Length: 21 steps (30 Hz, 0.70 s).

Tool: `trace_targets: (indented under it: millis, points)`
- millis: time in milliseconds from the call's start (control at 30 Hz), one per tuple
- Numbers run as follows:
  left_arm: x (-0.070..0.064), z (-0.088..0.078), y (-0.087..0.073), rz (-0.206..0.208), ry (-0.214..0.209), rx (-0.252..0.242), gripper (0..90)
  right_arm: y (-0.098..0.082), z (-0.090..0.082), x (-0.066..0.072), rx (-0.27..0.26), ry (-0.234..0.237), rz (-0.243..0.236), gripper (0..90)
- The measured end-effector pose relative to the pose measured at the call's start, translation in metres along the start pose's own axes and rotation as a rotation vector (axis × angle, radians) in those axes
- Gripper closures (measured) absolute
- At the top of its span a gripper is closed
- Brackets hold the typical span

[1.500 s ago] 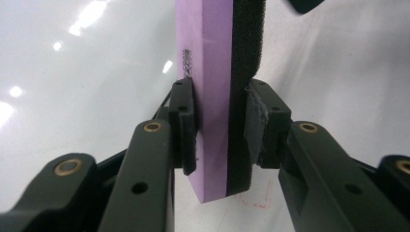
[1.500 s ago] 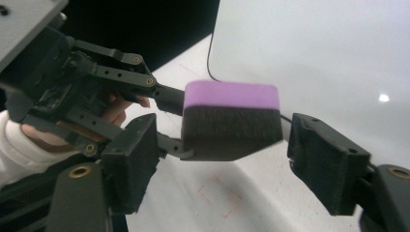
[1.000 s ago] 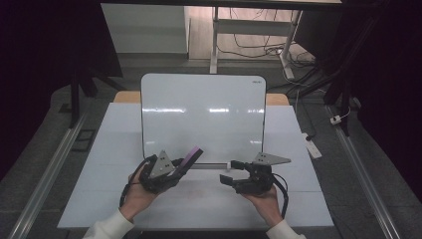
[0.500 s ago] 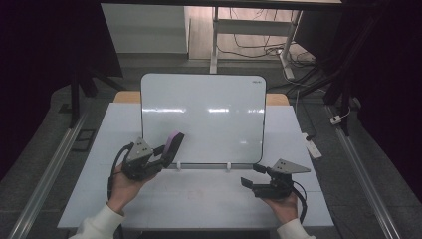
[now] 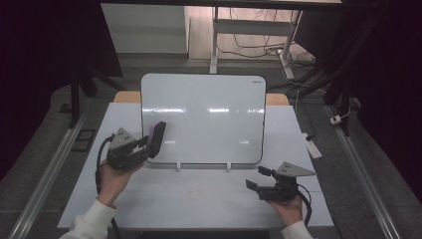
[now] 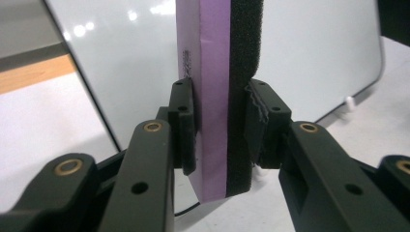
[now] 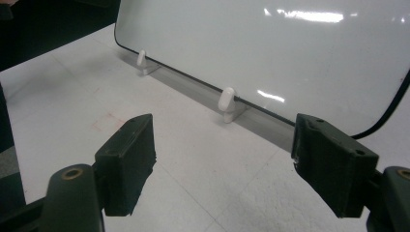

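Note:
A whiteboard [image 5: 204,119] stands upright on white feet at the middle of the white table [image 5: 199,209]. My left gripper [image 5: 148,143] is at the board's lower left edge, shut on a purple eraser with a black foam face [image 5: 158,135]. In the left gripper view the eraser [image 6: 212,87] stands on end between the pads, the board [image 6: 314,58] close behind it. My right gripper [image 5: 257,178] hovers low at the front right of the table, open. Its jaws have just been closing slightly, with nothing between them. In the right gripper view the right gripper [image 7: 227,159] faces the board [image 7: 290,48].
Two white feet [image 5: 179,166] [image 5: 228,166] hold the board's lower edge. A faint reddish mark [image 5: 196,191] lies on the table in front. A white power strip [image 5: 312,147] lies on the floor at the right. Metal rails run along both sides of the table.
The hands have moved apart. My left gripper carried the eraser left and slightly up to the board's left edge. My right gripper slid right and toward the table's front.

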<state>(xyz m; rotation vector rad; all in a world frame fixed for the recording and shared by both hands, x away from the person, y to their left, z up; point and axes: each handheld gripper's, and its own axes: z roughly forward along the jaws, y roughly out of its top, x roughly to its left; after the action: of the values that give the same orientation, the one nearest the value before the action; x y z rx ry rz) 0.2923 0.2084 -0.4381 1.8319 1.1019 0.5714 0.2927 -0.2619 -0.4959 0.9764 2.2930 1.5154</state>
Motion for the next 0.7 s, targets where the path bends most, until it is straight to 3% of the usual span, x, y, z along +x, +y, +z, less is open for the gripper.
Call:
trace_targets:
  millis: [267, 367, 700]
  points:
    - [0.002, 0.012, -0.01, -0.008, 0.072, 0.079, 65.6, -0.001, 0.001, 0.0, 0.01, 0.001, 0.0, 23.0]
    - [0.001, 0.018, -0.013, -0.007, 0.078, 0.103, 65.5, -0.001, 0.001, 0.0, 0.01, 0.0, -0.002, 23.0]
    - [-0.003, 0.029, -0.016, 0.001, 0.104, 0.114, 65.1, -0.002, 0.003, 0.0, 0.017, 0.004, -0.003, 23.0]
